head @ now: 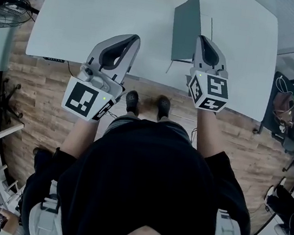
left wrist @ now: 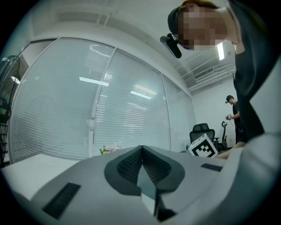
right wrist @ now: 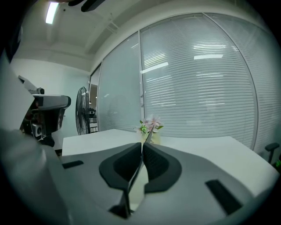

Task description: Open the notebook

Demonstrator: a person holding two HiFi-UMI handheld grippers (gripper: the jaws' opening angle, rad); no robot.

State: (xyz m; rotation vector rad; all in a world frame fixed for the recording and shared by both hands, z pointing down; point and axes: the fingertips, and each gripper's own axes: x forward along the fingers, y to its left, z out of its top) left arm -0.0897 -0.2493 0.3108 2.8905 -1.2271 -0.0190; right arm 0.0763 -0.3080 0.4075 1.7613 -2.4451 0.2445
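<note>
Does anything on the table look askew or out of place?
Only the notebook's green cover: it stands tilted up off the white table, pinched edge-on in the right tongs. Nothing looks spilled or damaged.

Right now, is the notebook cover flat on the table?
No: the cover stands raised, pinched in the right gripper.

The right claw has its jaws pressed together on the thin notebook cover, which stands edge-on between them and slants from lower left up past their tips; beyond lies the white table, with a small bunch of pink flowers at its far side; slatted blinds fill the wall behind; a standing fan is at the left.
</note>
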